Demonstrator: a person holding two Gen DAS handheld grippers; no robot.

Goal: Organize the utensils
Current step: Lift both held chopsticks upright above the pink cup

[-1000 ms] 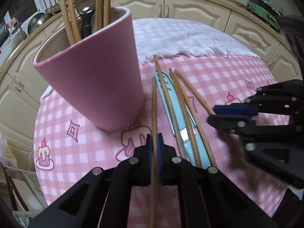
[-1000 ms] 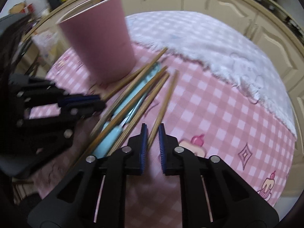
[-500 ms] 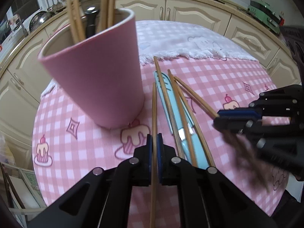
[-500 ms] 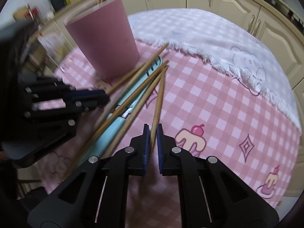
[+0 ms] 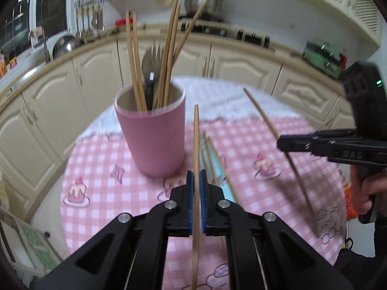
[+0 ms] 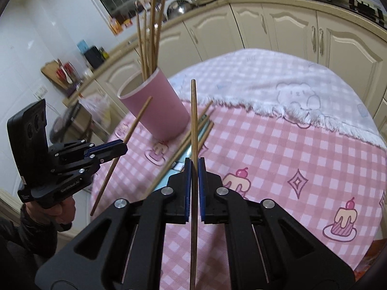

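1. A kitchen's round tabletop wears pink checked cloth.
2. The pink cylindrical utensil cup already stands chopsticks upright.
3. Left gripper and right gripper hold jaws clenched, each pinching one wooden chopstick beside the cup, presumably for dropping in.

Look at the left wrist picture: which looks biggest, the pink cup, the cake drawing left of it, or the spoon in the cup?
1. pink cup, clearly biggest.
2. and 3. cake drawing and spoon: they look about alike, and the spoon's handle is hidden in the cup, so no ranking.
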